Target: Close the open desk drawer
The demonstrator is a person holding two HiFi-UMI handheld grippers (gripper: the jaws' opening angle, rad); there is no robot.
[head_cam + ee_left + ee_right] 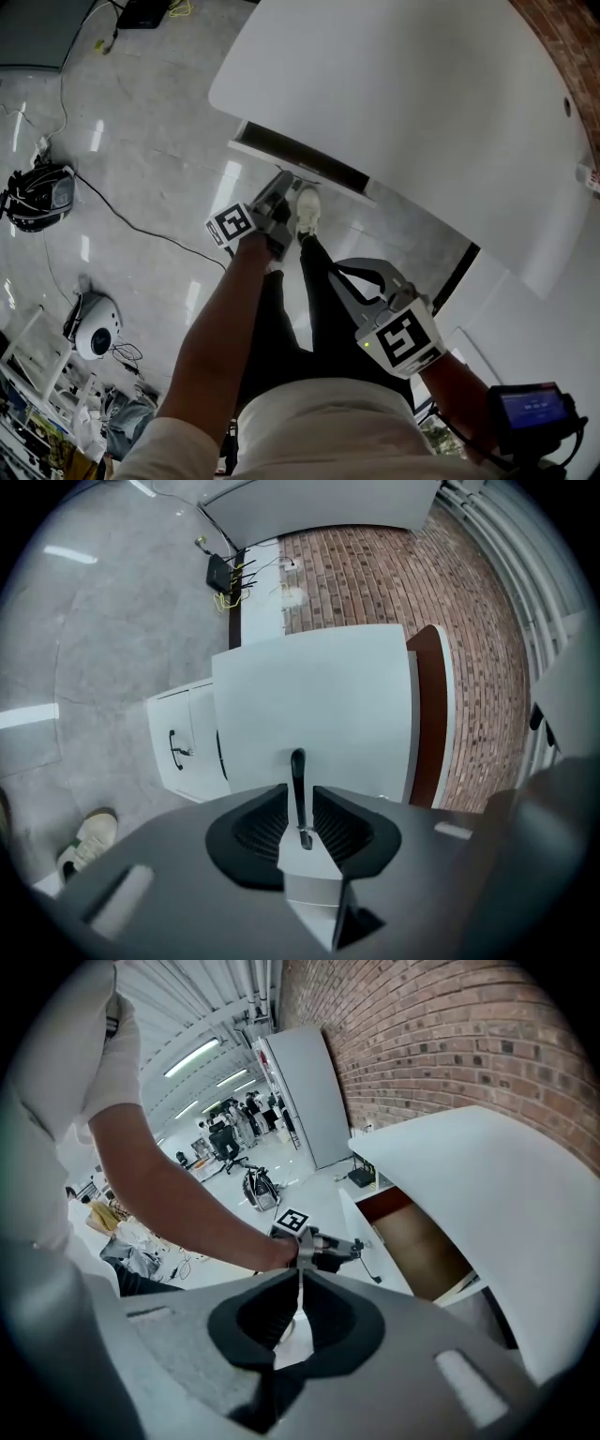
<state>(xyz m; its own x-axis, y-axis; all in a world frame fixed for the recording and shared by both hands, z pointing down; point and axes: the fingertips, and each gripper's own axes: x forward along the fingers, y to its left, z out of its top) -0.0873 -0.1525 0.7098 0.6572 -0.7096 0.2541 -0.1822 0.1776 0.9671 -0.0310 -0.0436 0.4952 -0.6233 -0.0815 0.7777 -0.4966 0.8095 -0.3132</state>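
The drawer [298,157] stands open under the white desk top [403,103]; in the right gripper view its brown inside [417,1241] and white front panel [364,1222] show. My left gripper [285,185] is shut and empty, its tip right at the drawer front, also seen as the left gripper [364,1246] from the side. Whether it touches the panel I cannot tell. In its own view the left gripper [298,766] points over the desk top [319,700]. My right gripper [352,277] is shut, empty, held back near my body; the right gripper [300,1274] looks toward the drawer.
A shoe [307,202] stands on the floor just below the drawer. A white pedestal with black handles [178,749] sits beside the desk. Cables, a black bag [37,194] and a white device [94,333] lie on the floor at left. A brick wall [450,1026] backs the desk.
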